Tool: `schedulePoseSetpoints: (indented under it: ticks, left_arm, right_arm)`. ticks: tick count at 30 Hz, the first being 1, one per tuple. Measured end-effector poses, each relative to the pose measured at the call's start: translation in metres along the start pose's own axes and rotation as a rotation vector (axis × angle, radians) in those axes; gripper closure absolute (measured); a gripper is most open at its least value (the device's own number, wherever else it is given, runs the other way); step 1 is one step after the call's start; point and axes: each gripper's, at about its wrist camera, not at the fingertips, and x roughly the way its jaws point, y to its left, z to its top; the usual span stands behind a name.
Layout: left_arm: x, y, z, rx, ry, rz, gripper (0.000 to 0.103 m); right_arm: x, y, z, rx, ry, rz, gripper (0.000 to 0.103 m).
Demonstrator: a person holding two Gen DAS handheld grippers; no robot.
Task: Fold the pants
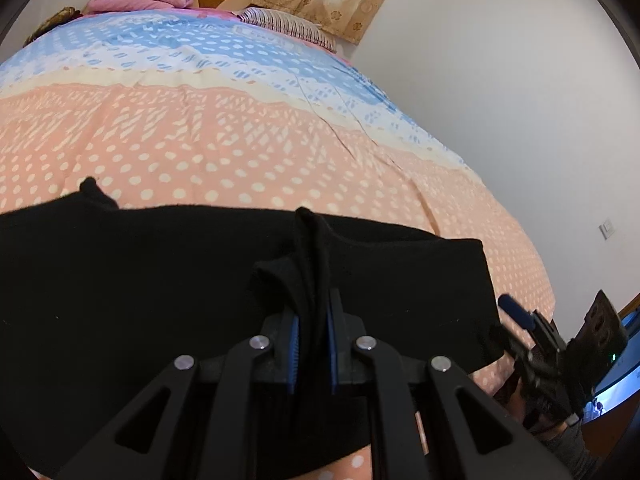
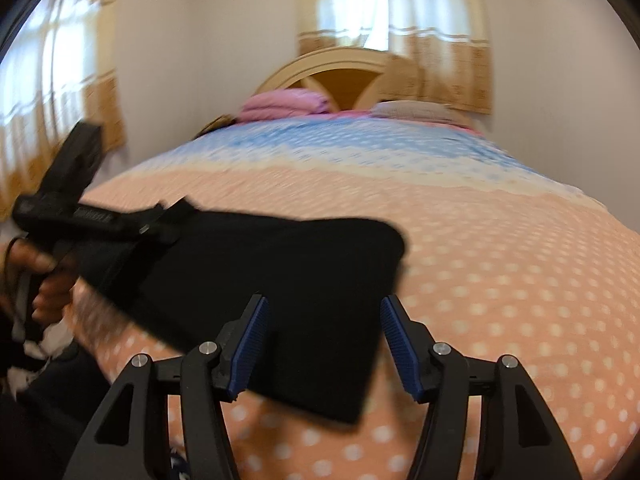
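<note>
Pants pinched in left tongs

The left gripper is clamped tight on a bunched fold of the black fabric pants, angled downward. The right gripper hangs over the near edge of the pants, jaws spread, pads touching nothing. A bare hand grips the left handle.

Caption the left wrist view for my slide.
Left tongs pinch a fold of black pants over the dotted bedspread.
</note>
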Motion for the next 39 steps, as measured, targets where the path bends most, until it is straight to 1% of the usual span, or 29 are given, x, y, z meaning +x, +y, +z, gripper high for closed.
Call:
schedulePoseSetpoints:
  ticks: [2,3,4,6,8,9,10,11,12,15,16,18,21,22,23,24,25,26,27,28,30,32,36,38,39]
  left_arm:
    - [-0.006,0.003,-0.001,-0.002,-0.032,-0.022,0.091]
    - [-0.010,0.003,-0.001,0.002,-0.047,-0.033,0.091]
    - [-0.014,0.004,0.000,0.009,-0.065,-0.036,0.091]
    - [-0.017,0.006,0.002,0.018,-0.077,-0.027,0.091]
    - [-0.013,0.015,0.001,-0.004,-0.064,-0.032,0.091]
    - [-0.010,0.018,0.000,-0.010,-0.054,-0.031,0.091]
    - [-0.007,0.022,-0.002,-0.021,-0.047,-0.027,0.086]
    - [-0.005,0.025,-0.004,-0.032,-0.047,-0.024,0.084]
    - [-0.004,0.027,-0.006,-0.046,-0.052,-0.036,0.084]
    - [-0.006,0.030,-0.007,-0.064,-0.060,-0.061,0.083]
    - [-0.007,0.031,-0.007,-0.067,-0.063,-0.066,0.079]
    - [-0.009,0.033,-0.006,-0.079,-0.074,-0.070,0.076]
    - [-0.010,0.032,-0.008,-0.083,-0.082,-0.073,0.071]
    - [-0.011,0.031,-0.008,-0.078,-0.086,-0.067,0.069]
    - [-0.012,0.029,-0.009,-0.071,-0.088,-0.061,0.067]
    - [-0.013,0.028,-0.009,-0.063,-0.091,-0.054,0.061]
    - [-0.015,0.026,-0.010,-0.053,-0.098,-0.038,0.053]
    - [-0.017,0.025,-0.010,-0.044,-0.106,-0.021,0.048]
    - [-0.020,0.024,-0.011,-0.035,-0.118,0.003,0.038]
    - [-0.024,0.024,-0.011,-0.027,-0.131,0.032,0.030]
    - [-0.029,0.026,-0.012,-0.016,-0.147,0.061,0.029]
    - [-0.031,0.030,-0.013,-0.023,-0.143,0.071,0.029]
    - [-0.029,0.033,-0.015,-0.036,-0.132,0.052,0.029]
    - [-0.027,0.028,-0.016,-0.022,-0.130,0.055,0.029]
    - [-0.027,0.027,-0.017,-0.018,-0.127,0.059,0.029]
  right_arm:
    - [-0.002,0.008,-0.001,-0.027,-0.009,-0.002,0.043]
    - [-0.005,0.010,0.000,-0.025,-0.026,0.014,0.043]
    - [-0.005,0.012,0.000,-0.020,-0.035,0.027,0.043]
    - [-0.006,0.015,0.001,-0.013,-0.044,0.032,0.042]
    - [0.004,0.017,0.001,-0.011,-0.012,0.010,0.042]
    - [0.012,0.017,-0.001,-0.007,0.023,-0.007,0.042]
    - [0.016,0.019,-0.004,-0.002,0.044,-0.010,0.042]
    - [0.023,0.018,-0.006,0.003,0.083,-0.003,0.042]
    - [0.027,0.018,-0.008,-0.004,0.102,-0.006,0.042]
    - [0.022,0.023,-0.004,-0.032,0.103,-0.007,0.041]
    - [0.020,0.021,-0.001,-0.024,0.101,0.009,0.041]
    - [0.013,0.016,0.010,-0.002,0.065,0.038,0.041]
    - [0.016,0.006,0.029,0.014,0.040,0.026,0.041]
    - [0.019,0.003,0.033,0.022,0.036,0.022,0.041]
    - [0.025,-0.002,0.038,0.030,0.043,0.032,0.038]
    - [0.041,-0.010,0.042,0.058,0.093,0.040,0.035]
    - [0.053,-0.017,0.043,0.075,0.134,0.030,0.035]
    - [0.066,-0.023,0.041,0.087,0.170,-0.002,0.035]
    - [0.076,-0.028,0.038,0.092,0.192,-0.029,0.034]
    - [0.080,-0.031,0.037,0.099,0.197,-0.026,0.033]
    - [0.075,-0.036,0.036,0.130,0.174,-0.002,0.033]
    - [0.062,-0.038,0.037,0.155,0.156,-0.007,0.033]
    - [0.024,-0.031,0.029,0.153,0.113,0.015,0.033]
    - [0.008,-0.026,0.022,0.141,0.095,0.047,0.033]
    - [0.003,-0.021,0.017,0.134,0.102,0.073,0.033]
